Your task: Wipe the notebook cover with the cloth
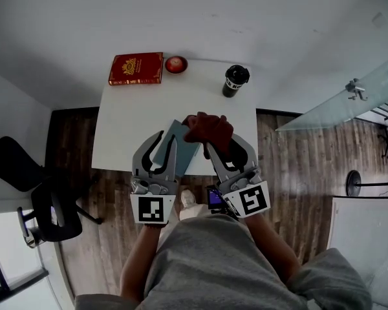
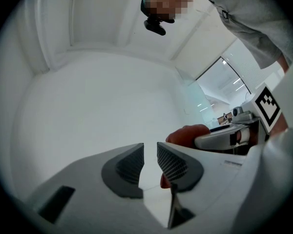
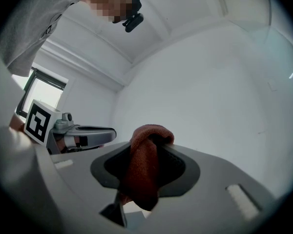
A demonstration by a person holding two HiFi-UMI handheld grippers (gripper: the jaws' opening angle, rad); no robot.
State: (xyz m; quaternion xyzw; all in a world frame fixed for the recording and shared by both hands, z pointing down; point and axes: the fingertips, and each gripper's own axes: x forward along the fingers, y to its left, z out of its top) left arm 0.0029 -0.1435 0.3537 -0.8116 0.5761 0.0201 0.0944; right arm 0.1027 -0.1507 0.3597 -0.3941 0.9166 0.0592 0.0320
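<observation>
notebook (image 1: 174, 150) at near edge of white table (image 1: 181, 99), long axis pointing away, tipped slightly right | one cloth (image 1: 208, 128) over its far end, pinched tight in right gripper (image 3: 145, 155) | left gripper (image 2: 150, 155) jaws a narrow slit (nothing pinched) | one red book (image 1: 136, 68), one black cup (image 1: 235, 81) | wood floor (image 1: 291, 166)

Bare tabletop spans the middle of the white table (image 1: 119, 131), leaving an open lane from 9 to 3 o'clock. The far edge is blocked by a red book (image 1: 136, 68) at 11 o'clock, a small red bowl (image 1: 176, 64) just beside it at 12, and a black lidded cup (image 1: 235, 81) at 1. At 6 o'clock the notebook (image 1: 178, 152) and bunched cloth (image 1: 209, 129) fill the near edge. A black office chair (image 1: 52, 205) stands on the floor at 8 o'clock.
</observation>
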